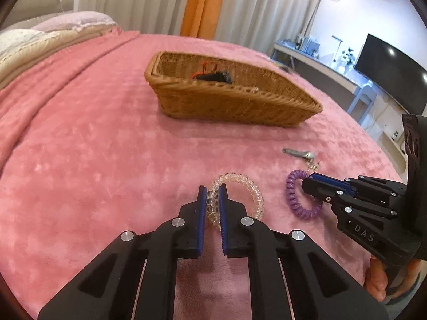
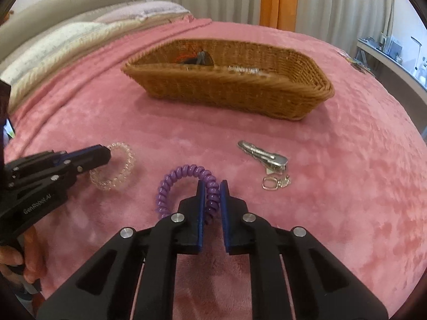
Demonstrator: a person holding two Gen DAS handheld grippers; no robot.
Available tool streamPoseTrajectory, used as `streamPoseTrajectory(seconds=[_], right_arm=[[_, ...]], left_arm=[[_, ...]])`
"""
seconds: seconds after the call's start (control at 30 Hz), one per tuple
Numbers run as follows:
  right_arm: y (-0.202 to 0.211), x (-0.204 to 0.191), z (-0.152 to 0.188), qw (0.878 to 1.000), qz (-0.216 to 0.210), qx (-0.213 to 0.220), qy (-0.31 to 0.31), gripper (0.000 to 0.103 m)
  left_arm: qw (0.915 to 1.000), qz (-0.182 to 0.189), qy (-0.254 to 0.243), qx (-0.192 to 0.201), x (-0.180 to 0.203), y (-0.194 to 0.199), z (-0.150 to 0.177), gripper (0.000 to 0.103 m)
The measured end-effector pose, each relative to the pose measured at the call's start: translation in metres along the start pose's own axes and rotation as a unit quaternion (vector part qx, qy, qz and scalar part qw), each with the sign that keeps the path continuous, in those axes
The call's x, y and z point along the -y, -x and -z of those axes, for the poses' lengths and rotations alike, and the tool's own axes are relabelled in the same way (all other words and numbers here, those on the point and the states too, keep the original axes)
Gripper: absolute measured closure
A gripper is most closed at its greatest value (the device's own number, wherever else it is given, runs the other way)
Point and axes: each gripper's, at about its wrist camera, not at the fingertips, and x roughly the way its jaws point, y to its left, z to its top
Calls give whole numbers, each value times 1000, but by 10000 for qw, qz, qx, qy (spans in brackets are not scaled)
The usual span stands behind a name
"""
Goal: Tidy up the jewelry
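On the pink blanket lies a clear spiral hair tie (image 1: pixel 248 186) (image 2: pixel 120 170). My left gripper (image 1: pixel 212 190) (image 2: pixel 105 153) is shut on the left side of its coil. To its right lies a purple spiral hair tie (image 1: pixel 293 189) (image 2: pixel 176 178), and my right gripper (image 2: pixel 212 186) (image 1: pixel 311 180) is shut on the right side of that coil. A silver hair clip (image 1: pixel 300 154) (image 2: pixel 263 154) with a small metal ring lies just beyond the purple tie. Farther back stands a wicker basket (image 1: pixel 229 98) (image 2: pixel 234 93) that holds dark and orange items.
Pillows (image 2: pixel 80 32) line the bed's far left. Curtains (image 1: pixel 202 2) hang behind the bed. A desk and a dark screen (image 1: pixel 392 72) stand off the bed's right edge. A hand (image 2: pixel 16 261) grips the left gripper's handle.
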Motion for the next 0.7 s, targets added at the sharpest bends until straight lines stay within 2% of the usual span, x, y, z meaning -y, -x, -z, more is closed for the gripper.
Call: streamPoseTrajectory(seconds=[0.17, 0.3, 0.53, 0.7], right_arm=[[24, 7, -11, 9989, -115, 387, -239, 94], [51, 12, -32, 9957, -67, 854, -365, 94], [82, 32, -100, 9855, 92, 1585, -593, 94], [70, 48, -139, 9831, 117, 1638, -808, 94]], left_arm=[[9996, -17, -8, 276, 5, 17, -9, 96], [9975, 43, 15, 711, 16, 37, -31, 96], [9904, 81, 103, 1375, 20, 56, -103, 96], [9879, 195, 216, 1522, 19, 37, -143, 96]])
